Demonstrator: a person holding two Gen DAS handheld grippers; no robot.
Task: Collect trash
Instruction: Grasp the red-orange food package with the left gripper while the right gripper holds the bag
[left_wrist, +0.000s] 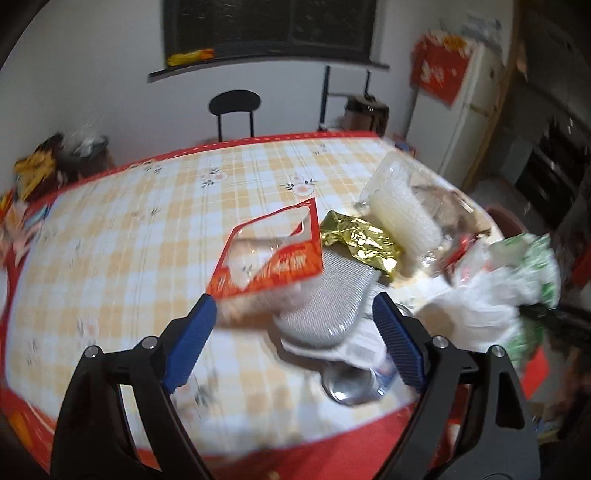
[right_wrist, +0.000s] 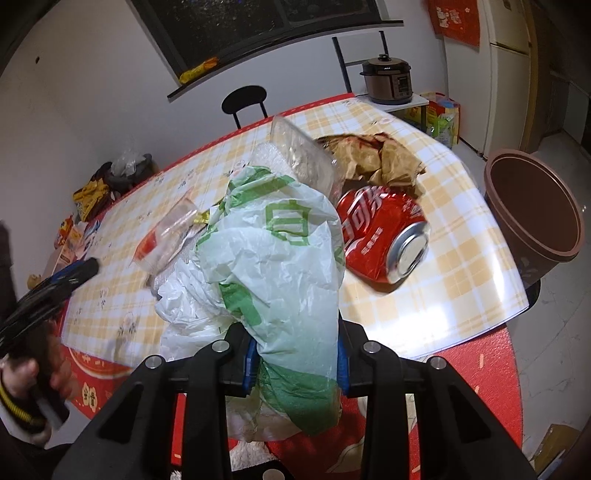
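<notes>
My left gripper (left_wrist: 295, 314) is open above the checked table, its blue pads wide apart around a red-edged clear packet (left_wrist: 273, 251), a grey sponge pad (left_wrist: 325, 306) and a crushed silver can (left_wrist: 351, 387). A gold foil wrapper (left_wrist: 358, 240) and a clear plastic tray (left_wrist: 402, 206) lie beyond. My right gripper (right_wrist: 295, 362) is shut on a white and green plastic bag (right_wrist: 277, 251), which also shows in the left wrist view (left_wrist: 495, 295). A crushed red cola can (right_wrist: 380, 236) and crumpled brown paper (right_wrist: 380, 158) lie on the table past the bag.
A brown bin (right_wrist: 535, 206) stands off the table's right corner. A black chair (left_wrist: 234, 110) is behind the far edge. A rice cooker (right_wrist: 388, 79) sits on a side shelf. Snack bags (left_wrist: 37, 173) lie at the far left.
</notes>
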